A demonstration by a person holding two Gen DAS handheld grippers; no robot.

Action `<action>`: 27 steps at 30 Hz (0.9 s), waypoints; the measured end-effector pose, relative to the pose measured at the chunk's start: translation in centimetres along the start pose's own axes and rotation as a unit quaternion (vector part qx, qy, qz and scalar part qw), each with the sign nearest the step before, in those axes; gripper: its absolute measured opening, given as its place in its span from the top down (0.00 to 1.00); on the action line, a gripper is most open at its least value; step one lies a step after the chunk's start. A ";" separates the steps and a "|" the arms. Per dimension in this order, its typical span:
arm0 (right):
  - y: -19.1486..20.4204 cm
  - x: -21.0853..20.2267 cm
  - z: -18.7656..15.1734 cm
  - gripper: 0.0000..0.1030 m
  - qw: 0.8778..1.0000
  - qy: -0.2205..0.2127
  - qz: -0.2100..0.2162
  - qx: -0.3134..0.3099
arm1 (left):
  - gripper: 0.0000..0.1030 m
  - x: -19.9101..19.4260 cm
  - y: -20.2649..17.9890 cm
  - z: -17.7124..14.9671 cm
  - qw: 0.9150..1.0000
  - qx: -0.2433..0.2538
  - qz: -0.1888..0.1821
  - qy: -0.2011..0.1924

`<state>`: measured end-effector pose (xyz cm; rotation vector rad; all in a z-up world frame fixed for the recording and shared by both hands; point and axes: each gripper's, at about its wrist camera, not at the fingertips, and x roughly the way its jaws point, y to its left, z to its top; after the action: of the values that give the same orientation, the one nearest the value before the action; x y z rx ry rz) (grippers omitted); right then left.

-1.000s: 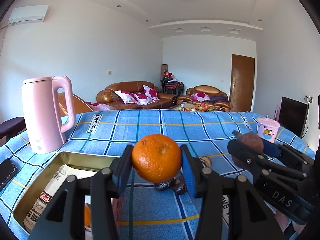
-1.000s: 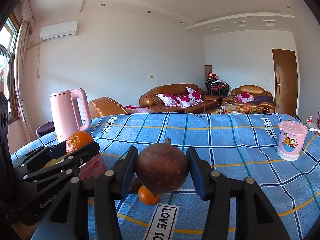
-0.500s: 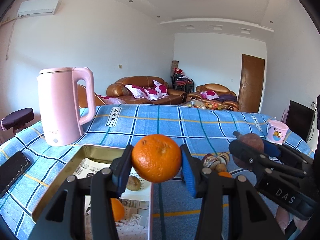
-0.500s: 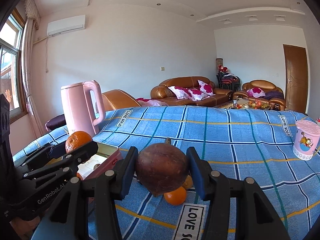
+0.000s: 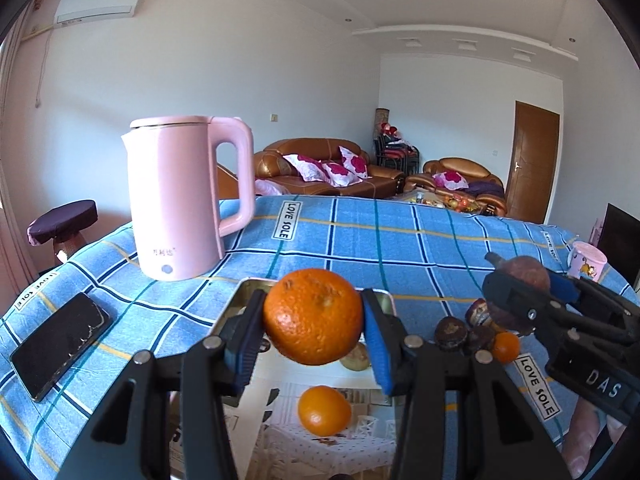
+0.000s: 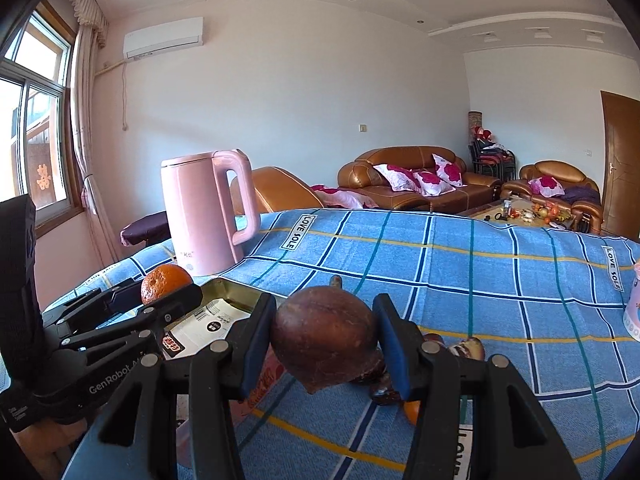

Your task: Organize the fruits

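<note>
A blue plaid tablecloth carries a pink kettle, phone, tin tray and loose fruits.

The orange clamped in the left tool has dimpled, faintly glossy peel. Below that tool, a gold metal tin gleams, lined with printed paper. Checked woven cloth covers the surface; ahead stands a smooth matt plastic kettle.

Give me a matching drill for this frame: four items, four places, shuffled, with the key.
Items:
1. large orange
2. brown fruit
3. small orange
4. phone

Places:
A. lying in the tin tray
B. flat on the blue checked cloth
C. clamped in the left gripper
D. clamped in the right gripper

Pairs: 1-C, 2-D, 3-A, 4-B
</note>
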<state>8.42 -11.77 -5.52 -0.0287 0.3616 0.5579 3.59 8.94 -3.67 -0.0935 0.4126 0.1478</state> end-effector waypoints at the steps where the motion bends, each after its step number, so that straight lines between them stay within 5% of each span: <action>1: 0.2 0.2 0.1 0.49 1.000 0.002 0.003 -0.002 | 0.53 0.1 0.4 0.0 1.000 -0.002 0.003 0.003; 27: 5.6 6.0 -1.2 0.49 0.996 0.061 0.052 -0.037 | 0.53 2.2 5.3 -1.0 0.998 -0.028 0.028 0.056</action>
<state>9.76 -4.10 -8.33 -0.1175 0.4638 0.6734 4.28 14.34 -5.81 -0.1466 0.5238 0.2098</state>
